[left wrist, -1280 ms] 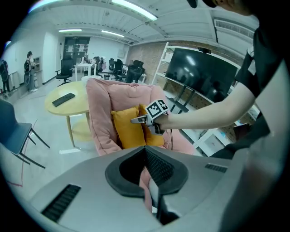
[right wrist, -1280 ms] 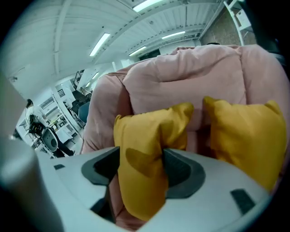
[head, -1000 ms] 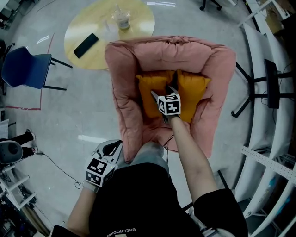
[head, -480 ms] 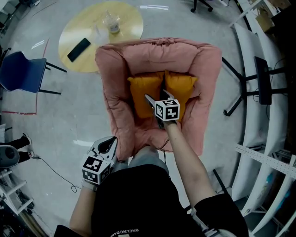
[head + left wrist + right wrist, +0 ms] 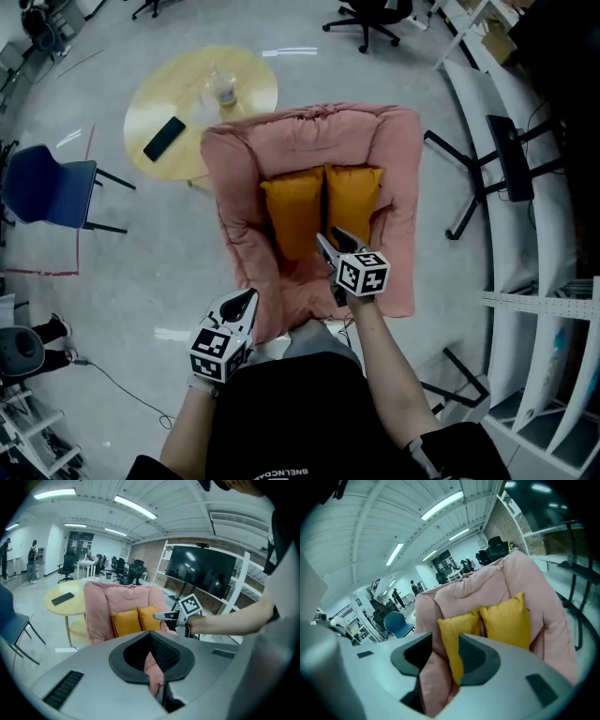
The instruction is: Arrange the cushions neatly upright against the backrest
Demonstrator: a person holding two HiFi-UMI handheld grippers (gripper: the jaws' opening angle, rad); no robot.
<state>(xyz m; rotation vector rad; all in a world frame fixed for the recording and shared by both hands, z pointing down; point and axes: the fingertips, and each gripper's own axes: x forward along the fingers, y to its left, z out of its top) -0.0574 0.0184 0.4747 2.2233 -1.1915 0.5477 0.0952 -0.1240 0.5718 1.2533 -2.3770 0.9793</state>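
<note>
Two orange cushions [image 5: 292, 211] [image 5: 352, 202] stand upright side by side against the backrest of the pink armchair [image 5: 309, 131]. My right gripper [image 5: 330, 240] hovers over the front of the seat, clear of both cushions. Its jaws have just been closing, a gap still shows between them, and nothing is in it. In the right gripper view [image 5: 444, 654] the cushions [image 5: 454, 625] [image 5: 506, 620] lie ahead. My left gripper [image 5: 246, 300] hangs at the chair's front left corner, narrowly open and empty. The left gripper view [image 5: 151, 656] shows the cushions [image 5: 125, 622] and the right gripper [image 5: 159, 616].
A round yellow table [image 5: 183, 94] behind the chair's left side carries a black phone [image 5: 164, 138] and a glass [image 5: 223, 89]. A blue chair [image 5: 47, 187] stands far left. A black stand with a monitor [image 5: 511, 155] and white shelving [image 5: 544, 309] are on the right.
My right gripper has drawn back from between the cushions to the seat's front and risen. The cushions now stand straighter and closer together. The left gripper has lifted a little.
</note>
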